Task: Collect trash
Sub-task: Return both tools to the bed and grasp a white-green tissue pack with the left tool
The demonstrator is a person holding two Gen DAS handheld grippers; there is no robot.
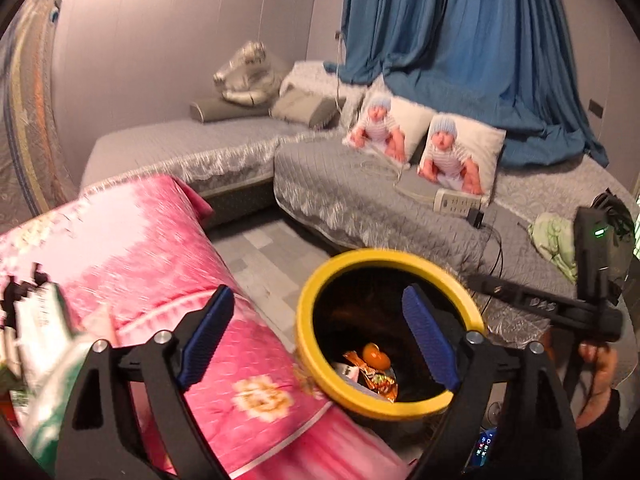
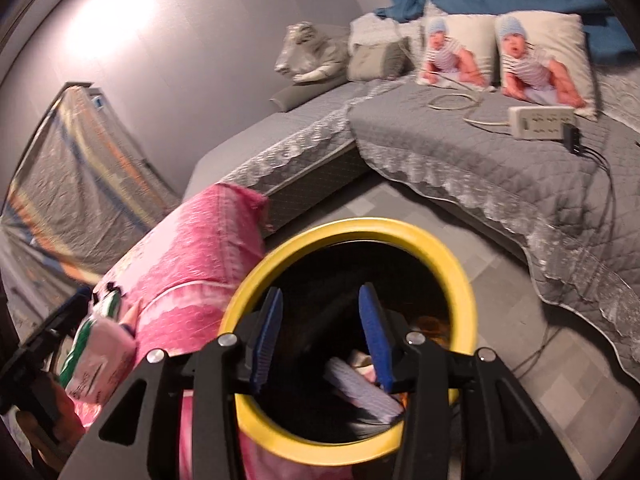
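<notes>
A black trash bin with a yellow rim (image 1: pixel 312 300) stands on the floor beside a pink-covered surface; it also shows in the right wrist view (image 2: pixel 460 272). Inside lie an orange fruit (image 1: pixel 375 356), shiny orange wrappers (image 1: pixel 380 380) and a white striped wrapper (image 2: pixel 360 390). My left gripper (image 1: pixel 320 340) is open and empty, spanning the bin's left rim. My right gripper (image 2: pixel 320 336) is open and empty, directly above the bin's mouth. A green-and-white packet (image 2: pixel 96 356) lies on the pink cover at left; it is blurred in the left wrist view (image 1: pixel 44 320).
A pink floral quilt (image 1: pixel 160 260) covers the surface left of the bin. A grey L-shaped sofa (image 1: pixel 360 192) holds two baby-print cushions (image 1: pixel 460 152), a white power strip (image 2: pixel 540 120) with cables, and a green cloth (image 1: pixel 556 240). A blue curtain (image 1: pixel 460 40) hangs behind.
</notes>
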